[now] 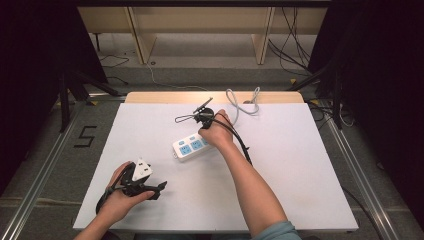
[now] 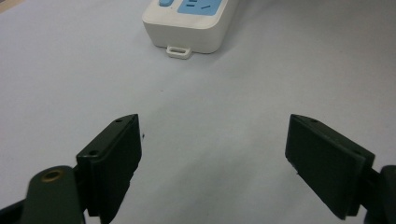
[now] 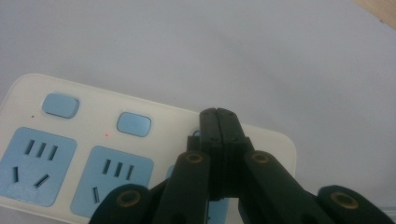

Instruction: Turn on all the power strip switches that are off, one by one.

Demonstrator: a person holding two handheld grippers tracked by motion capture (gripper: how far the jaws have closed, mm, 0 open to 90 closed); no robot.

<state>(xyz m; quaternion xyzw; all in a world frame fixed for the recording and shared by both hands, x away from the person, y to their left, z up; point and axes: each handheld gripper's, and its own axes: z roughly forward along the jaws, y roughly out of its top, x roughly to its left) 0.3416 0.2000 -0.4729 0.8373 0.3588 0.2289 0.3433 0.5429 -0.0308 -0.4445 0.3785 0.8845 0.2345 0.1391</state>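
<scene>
Right tool pressed together over power strip — third button hidden; left tool spread, empty.

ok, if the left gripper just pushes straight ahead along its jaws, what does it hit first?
Probably the near end of the power strip, at its small hanging tab. The left gripper is open, with bare white table ahead until then. Depth is hard to judge.

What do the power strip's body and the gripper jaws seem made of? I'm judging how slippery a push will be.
The power strip looks like moulded plastic: smooth, slightly glossy cream-white shell with rounded edges and matte light-blue socket faces and buttons. The right gripper jaws look like matte black hard plastic held by brass-coloured rivets; the left gripper pads look the same, perhaps rubber-faced.
</scene>
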